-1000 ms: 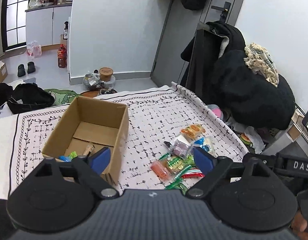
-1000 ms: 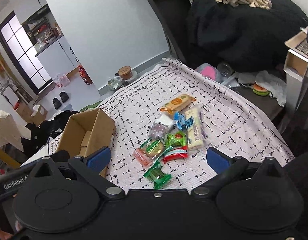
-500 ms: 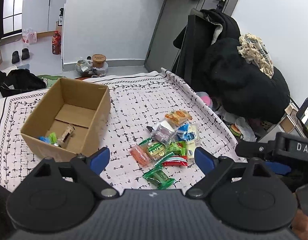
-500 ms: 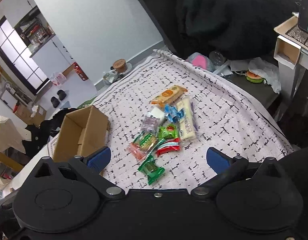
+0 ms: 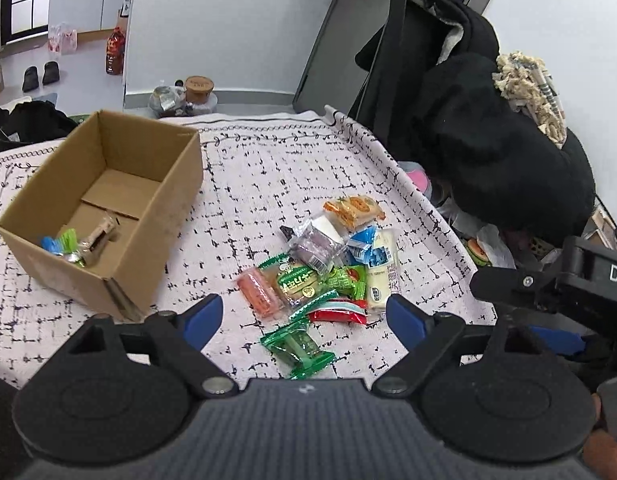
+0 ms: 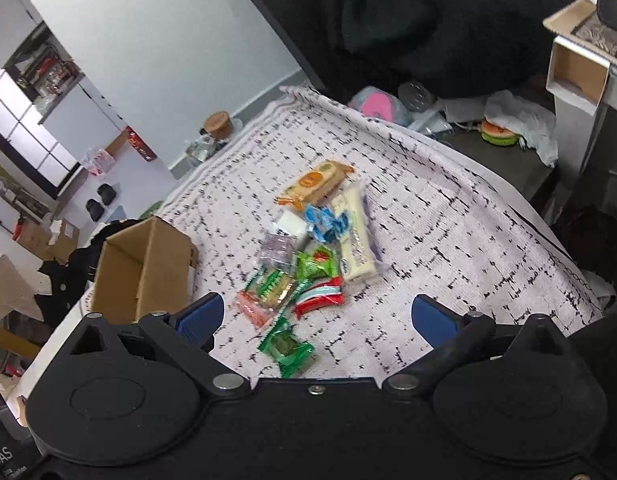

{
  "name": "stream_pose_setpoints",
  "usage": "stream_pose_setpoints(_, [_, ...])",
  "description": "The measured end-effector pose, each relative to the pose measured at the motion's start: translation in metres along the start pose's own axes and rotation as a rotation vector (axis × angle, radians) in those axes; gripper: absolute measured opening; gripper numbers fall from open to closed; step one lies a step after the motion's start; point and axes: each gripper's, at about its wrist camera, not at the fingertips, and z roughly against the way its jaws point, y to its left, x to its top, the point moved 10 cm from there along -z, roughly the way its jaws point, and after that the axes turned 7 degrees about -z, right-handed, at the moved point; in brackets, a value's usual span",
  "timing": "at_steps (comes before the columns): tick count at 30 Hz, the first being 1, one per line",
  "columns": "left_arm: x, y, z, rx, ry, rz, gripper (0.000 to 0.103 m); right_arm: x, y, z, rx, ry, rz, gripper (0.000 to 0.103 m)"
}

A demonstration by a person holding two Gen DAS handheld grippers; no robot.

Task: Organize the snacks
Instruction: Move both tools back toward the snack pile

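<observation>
Two handheld black grippers, blue pads
Left gripper [image 5: 302, 314] and right gripper [image 6: 314, 314]: round black discs, silver pivot screws, ribbed grey body; white "DA" lettering on the right gripper's side.

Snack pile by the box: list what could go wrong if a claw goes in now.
1. The wrappers in the snack pile overlap, so the open left claw may pinch two at once or drag neighbours along.
2. The green packet lies nearest and flat on the cloth; the fingertips might catch the fabric instead.
3. The right claw hovers over the same pile, so the two could collide.
</observation>
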Motion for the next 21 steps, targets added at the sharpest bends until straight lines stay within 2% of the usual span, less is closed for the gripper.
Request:
stream_pose_setpoints(9, [-0.016,-0.004,-0.038,0.007,0.088,0.046,0.084,0.009,-0.007,-0.021,-0.03,0.023,-0.018,0.101])
stream_pose_setpoints(13, [-0.025,-0.003,-0.055,0.017,0.132,0.068,0.082,0.009,-0.007,-0.029,-0.016,0.024,-0.013,0.099])
stream_pose_setpoints(15, [-0.028,-0.002,-0.063,0.014,0.151,0.082,0.08,0.008,-0.007,-0.035,-0.012,0.037,-0.006,0.096])
stream_pose_setpoints(19, [-0.038,0.001,-0.082,0.015,0.203,0.129,0.068,0.008,-0.007,-0.047,-0.011,0.063,-0.015,0.089])
stream_pose_setpoints(21, [-0.044,0.001,-0.091,0.016,0.227,0.151,0.066,0.008,-0.008,-0.053,-0.01,0.069,-0.025,0.087])
